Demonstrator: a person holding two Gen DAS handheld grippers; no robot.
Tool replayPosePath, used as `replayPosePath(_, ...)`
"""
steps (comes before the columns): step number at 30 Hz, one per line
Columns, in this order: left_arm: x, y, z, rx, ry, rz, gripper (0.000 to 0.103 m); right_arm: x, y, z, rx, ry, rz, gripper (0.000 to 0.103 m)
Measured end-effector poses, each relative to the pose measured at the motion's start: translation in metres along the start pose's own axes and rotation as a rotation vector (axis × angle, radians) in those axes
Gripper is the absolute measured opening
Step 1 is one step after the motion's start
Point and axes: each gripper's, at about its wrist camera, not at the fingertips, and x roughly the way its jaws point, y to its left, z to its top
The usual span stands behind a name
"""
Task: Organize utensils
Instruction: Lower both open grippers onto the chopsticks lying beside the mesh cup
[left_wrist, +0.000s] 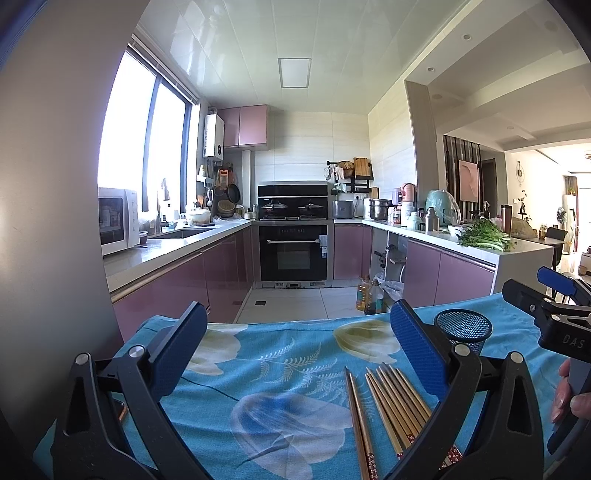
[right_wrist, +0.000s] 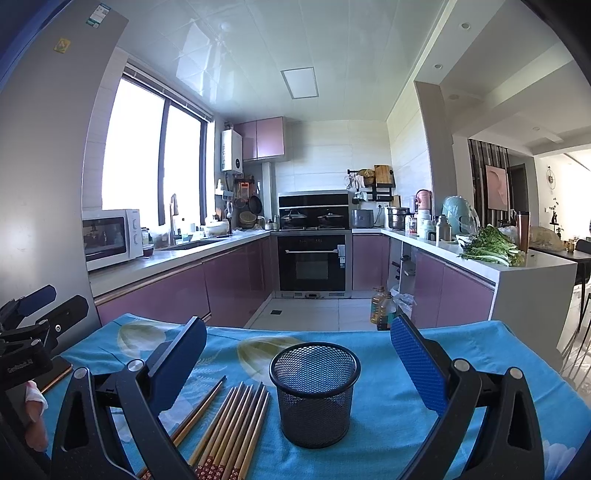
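Left gripper: the left gripper (left_wrist: 299, 354) was wide open and held nothing; its blue fingers (left_wrist: 417, 350) stood above the desk (left_wrist: 280, 369), touching no utensil.
Right gripper: the right gripper (right_wrist: 299, 358) was also wide open and empty; the cup (right_wrist: 314, 391) stood between its two fingers, without contact.
Chopsticks: the chopsticks (right_wrist: 232, 424) lay flat on the blue flowered cloth (right_wrist: 388, 424), just to the left of the cup. About ten were visible; two lay a little apart on the left, the others close together in one bundle. The exact number I cannot tell, because a gripper finger covered some ends.
Cup: one black mesh cup, upright, with nothing seen inside it.
Left wrist view only: the right gripper (left_wrist: 554, 306) from the side at the right edge, with fingertips of the person's hand (left_wrist: 569, 395) below it; the cup (left_wrist: 463, 330) was partly hidden behind the left gripper's right finger.
Right wrist view only: the whole cup, the left gripper (right_wrist: 33, 314) at the left edge, and the patterned red ends of the chopsticks.
Background: a kitchen with one microwave (right_wrist: 110, 236), one oven (right_wrist: 312, 260) and green vegetables (right_wrist: 491, 247).
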Motion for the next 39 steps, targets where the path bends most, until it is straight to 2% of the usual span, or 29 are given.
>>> replayPosePath(9,0.01,0.001,-0.004,0.017,0.044,-0.023,0.098,0.001,0.001,-0.006,-0.017,0.053,0.046,0.097)
replayPosePath(15,0.038,-0.001,-0.019,0.069,0.182,-0.068,0.098,0.011,0.013,-0.029,-0.083,0.23,0.155,0.096)
replayPosePath(20,0.065,-0.008,-0.04,0.117,0.323,-0.131,0.097,0.035,0.02,-0.052,-0.099,0.407,0.181,0.082)
replayPosePath(22,0.075,-0.011,-0.049,0.137,0.374,-0.146,0.094,0.046,0.02,-0.06,-0.083,0.47,0.185,0.07)
replayPosePath(25,0.095,-0.016,-0.068,0.189,0.487,-0.159,0.084,0.062,0.022,-0.069,-0.081,0.538,0.178,0.065)
replayPosePath(28,0.112,-0.017,-0.084,0.193,0.575,-0.199,0.072,0.075,0.026,-0.079,-0.086,0.602,0.175,0.058)
replayPosePath(31,0.121,-0.019,-0.094,0.202,0.612,-0.224,0.072,0.082,0.03,-0.088,-0.077,0.651,0.183,0.051)
replayPosePath(39,0.139,-0.029,-0.104,0.226,0.677,-0.273,0.062,0.095,0.028,-0.089,-0.093,0.694,0.185,0.05)
